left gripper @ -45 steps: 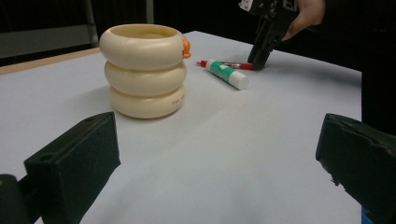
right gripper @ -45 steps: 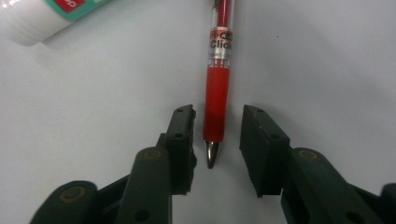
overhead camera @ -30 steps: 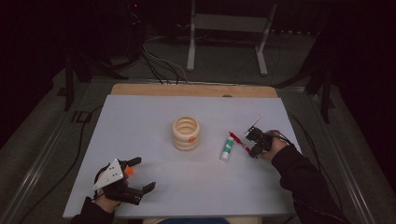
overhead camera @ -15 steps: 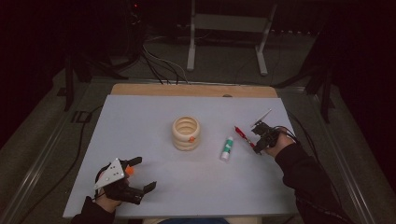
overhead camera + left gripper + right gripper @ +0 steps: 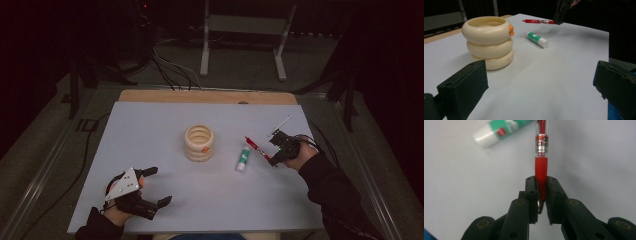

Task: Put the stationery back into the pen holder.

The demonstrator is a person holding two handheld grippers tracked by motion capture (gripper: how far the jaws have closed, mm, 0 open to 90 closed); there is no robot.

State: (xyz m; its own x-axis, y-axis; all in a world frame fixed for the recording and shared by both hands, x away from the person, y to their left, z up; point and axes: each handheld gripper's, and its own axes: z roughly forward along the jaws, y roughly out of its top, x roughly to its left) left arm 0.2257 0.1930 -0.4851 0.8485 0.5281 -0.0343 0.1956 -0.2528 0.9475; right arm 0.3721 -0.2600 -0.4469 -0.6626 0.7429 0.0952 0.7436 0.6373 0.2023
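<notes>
A red pen [image 5: 541, 157] sticks out from between the jaws of my right gripper [image 5: 541, 188], which is shut on its grip end. In the high view the red pen [image 5: 256, 148] points up-left from the right gripper [image 5: 273, 161], at the table's right. A green-and-white glue stick [image 5: 243, 159] lies just left of it, apart. A cream stacked-ring holder [image 5: 199, 142] with an orange dot stands mid-table. My left gripper [image 5: 159, 186] rests open at the near left, its jaws wide and bare. From the left gripper [image 5: 541, 95], the holder [image 5: 489, 42], glue stick [image 5: 537, 39] and pen [image 5: 537, 21] lie ahead.
A pale sheet [image 5: 150, 125] covers the table, with a wooden strip [image 5: 200, 96] along the far edge. Beyond it stand a metal stand's legs [image 5: 240, 50] and cables on the dark floor. Open surface lies between the holder and the left gripper.
The right gripper has drawn the red pen a little to the right, away from the glue stick. The left gripper has stayed put.
</notes>
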